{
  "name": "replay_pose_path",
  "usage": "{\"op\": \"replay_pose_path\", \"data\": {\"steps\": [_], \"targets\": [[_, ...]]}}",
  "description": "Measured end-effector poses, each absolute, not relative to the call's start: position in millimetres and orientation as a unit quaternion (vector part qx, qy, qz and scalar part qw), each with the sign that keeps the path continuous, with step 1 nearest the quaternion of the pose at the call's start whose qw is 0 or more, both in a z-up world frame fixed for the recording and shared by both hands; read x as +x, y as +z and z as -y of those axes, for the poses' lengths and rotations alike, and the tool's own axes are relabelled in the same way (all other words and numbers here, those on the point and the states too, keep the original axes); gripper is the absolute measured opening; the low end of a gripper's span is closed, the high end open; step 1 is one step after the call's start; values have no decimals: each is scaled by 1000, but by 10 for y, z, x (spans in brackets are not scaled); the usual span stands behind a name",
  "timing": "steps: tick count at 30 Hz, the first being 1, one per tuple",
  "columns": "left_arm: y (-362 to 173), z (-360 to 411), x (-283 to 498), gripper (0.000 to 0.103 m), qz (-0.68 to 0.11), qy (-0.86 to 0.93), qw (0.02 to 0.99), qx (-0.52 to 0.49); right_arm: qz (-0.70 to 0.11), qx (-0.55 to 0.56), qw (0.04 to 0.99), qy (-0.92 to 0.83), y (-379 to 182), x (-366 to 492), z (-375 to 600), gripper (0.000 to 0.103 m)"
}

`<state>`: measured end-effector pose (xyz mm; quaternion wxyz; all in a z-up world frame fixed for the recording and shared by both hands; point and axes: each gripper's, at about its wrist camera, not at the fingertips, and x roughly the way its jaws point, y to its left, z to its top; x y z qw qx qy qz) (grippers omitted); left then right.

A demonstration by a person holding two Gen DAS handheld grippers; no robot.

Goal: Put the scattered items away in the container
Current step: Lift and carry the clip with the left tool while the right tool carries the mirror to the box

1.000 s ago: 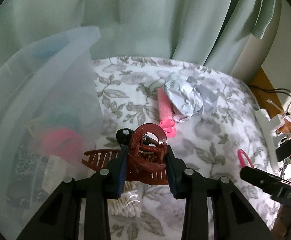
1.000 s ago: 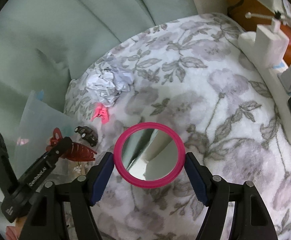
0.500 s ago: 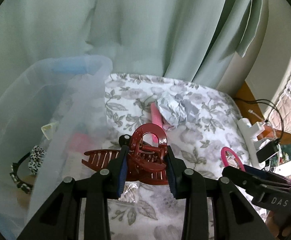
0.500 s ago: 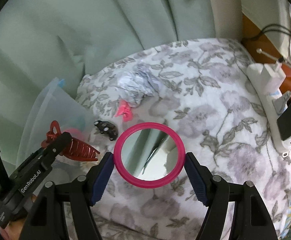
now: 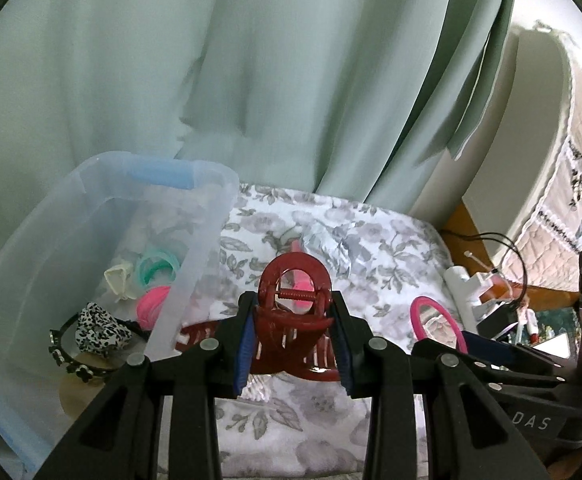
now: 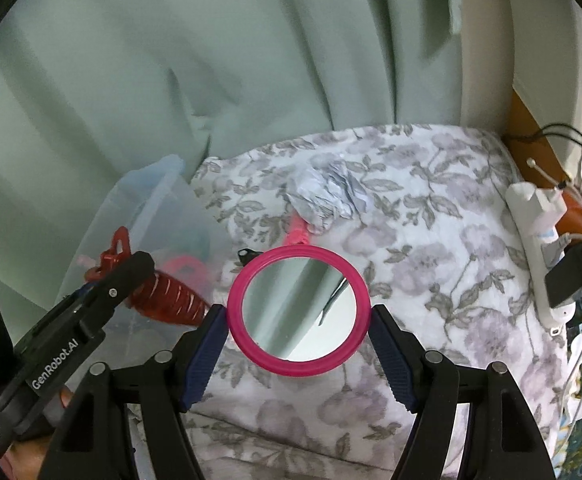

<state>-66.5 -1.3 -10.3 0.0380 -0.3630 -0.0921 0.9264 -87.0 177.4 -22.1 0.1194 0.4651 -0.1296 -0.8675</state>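
At the far left the clear plastic container [image 5: 23, 280] sits on the floral bedspread [image 5: 371, 248], already holding a leopard-print scrunchie [image 5: 99, 330], a black headband [image 5: 71, 360], teal hair ties [image 5: 159, 268] and pink hair ties [image 5: 151, 304]. Just right of its near wall, the left tongs [image 5: 293, 340] pinch a dark red claw clip [image 5: 293, 320] by its body, its hinge loop upright and its teeth fanned out below. The clip looks light and stiff, with a sprung hinge and thin teeth that could snag or snap, so holding the solid body seems the sound choice. Further back on the bed lie a pink comb [image 6: 299, 234] and a crumpled silver wrapper [image 6: 327, 196], not yet collected. To the right, the right tongs [image 6: 298, 342] grip a round pink-rimmed mirror [image 6: 298, 310] across its rim; the glass is fragile and the smooth rim probably slippery, so it should be lowered into the container rather than dropped. At the far right a white power strip [image 6: 539, 232] lies off the bed. Readable writing: "GenRobot.AI" on the left tongs' side, "DAS" on the right's.
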Motion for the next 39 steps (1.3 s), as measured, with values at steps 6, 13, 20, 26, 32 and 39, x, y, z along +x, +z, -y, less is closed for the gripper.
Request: {"op": "replay_pose_path", "data": {"steps": [6,13,20,26,32,39], "targets": [[55,60,-520,36,100,933,49,-341,120,450,122,-877,-47,-766,-1687,75],[215,178,-363,36,111,941,53,-315,106,432,126,-887,150,-641,-1586,75],[334,397,-192,36,126,947,44,-292,85,415,141,-895,328,-526,-1381,75],[409,664,-35,36,143,951,26,-274,68,404,159,-898,442,-449,-1161,75],[423,959,61,36,165,950,2,-264,44,399,180,-898,522,-400,-877,75],[379,1298,133,36,190,947,-23,-258,14,396,208,-894,580,-397,-517,75]]}}
